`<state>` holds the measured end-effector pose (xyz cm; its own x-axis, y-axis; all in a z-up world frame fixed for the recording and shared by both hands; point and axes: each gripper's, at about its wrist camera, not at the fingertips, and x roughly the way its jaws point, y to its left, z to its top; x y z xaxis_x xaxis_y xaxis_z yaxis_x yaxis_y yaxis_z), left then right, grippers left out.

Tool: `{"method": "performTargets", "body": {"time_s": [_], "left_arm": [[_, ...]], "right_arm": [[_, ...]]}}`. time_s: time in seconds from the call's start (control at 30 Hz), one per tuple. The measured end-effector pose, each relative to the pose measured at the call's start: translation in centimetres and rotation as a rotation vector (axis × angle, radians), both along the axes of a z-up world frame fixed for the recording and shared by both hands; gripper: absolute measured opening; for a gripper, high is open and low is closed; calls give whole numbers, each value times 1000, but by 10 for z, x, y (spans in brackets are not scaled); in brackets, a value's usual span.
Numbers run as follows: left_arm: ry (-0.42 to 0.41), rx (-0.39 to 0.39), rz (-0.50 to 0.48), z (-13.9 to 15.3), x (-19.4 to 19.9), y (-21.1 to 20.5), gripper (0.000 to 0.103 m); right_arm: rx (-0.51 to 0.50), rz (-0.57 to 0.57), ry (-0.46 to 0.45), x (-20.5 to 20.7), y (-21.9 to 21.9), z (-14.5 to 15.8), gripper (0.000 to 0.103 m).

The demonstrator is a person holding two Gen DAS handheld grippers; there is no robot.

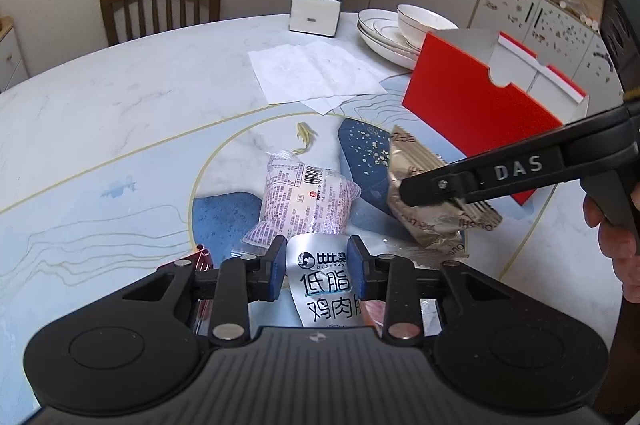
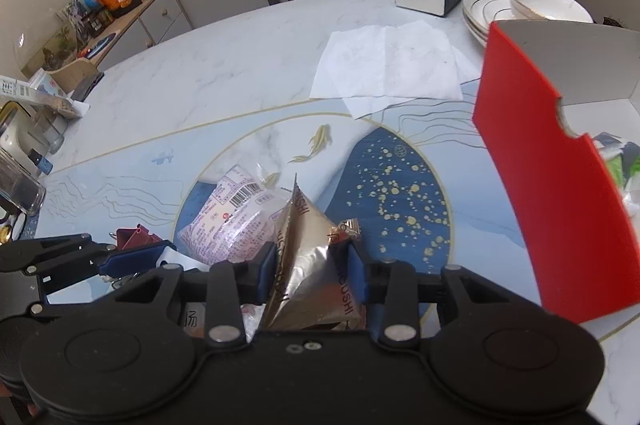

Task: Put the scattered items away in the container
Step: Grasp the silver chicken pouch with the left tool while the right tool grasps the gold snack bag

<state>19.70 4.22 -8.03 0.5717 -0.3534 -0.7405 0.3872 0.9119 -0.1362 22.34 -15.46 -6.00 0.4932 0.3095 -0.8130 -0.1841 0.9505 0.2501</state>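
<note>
My left gripper (image 1: 317, 265) has its blue pads on either side of a silver chicken-breast packet (image 1: 326, 287) low over the table, pads touching its edges. My right gripper (image 2: 312, 273) is shut on a tan foil snack packet (image 2: 308, 265) and holds it lifted; it also shows in the left wrist view (image 1: 424, 209). A pink printed packet (image 1: 304, 201) lies flat between them, also in the right wrist view (image 2: 236, 221). The red open box (image 1: 476, 105) stands at the right, with wrapped items inside (image 2: 616, 161).
A dark red binder clip (image 2: 134, 235) lies at the left. White paper napkins (image 1: 316, 71), a tissue box (image 1: 316, 11), stacked plates and a bowl (image 1: 404, 25) sit farther back. A wooden chair (image 1: 160, 5) stands behind the round marble table (image 1: 120, 129).
</note>
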Motion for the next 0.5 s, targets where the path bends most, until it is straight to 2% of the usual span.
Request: {"method": "performTargets", "body": {"time_s": [0.13, 0.17, 0.2, 0.5], "left_arm": [[-1, -18, 26, 5, -3, 1, 24], [-5, -19, 35, 7, -4, 1, 14], [-1, -26, 40, 7, -3, 2, 11], [20, -62, 99, 6, -6, 6, 9]], "right_arm": [[14, -8, -14, -5, -11, 7, 36], [18, -10, -16, -7, -14, 8, 36], [22, -11, -18, -8, -16, 9, 36], [42, -11, -28, -21, -40, 16, 36]]}}
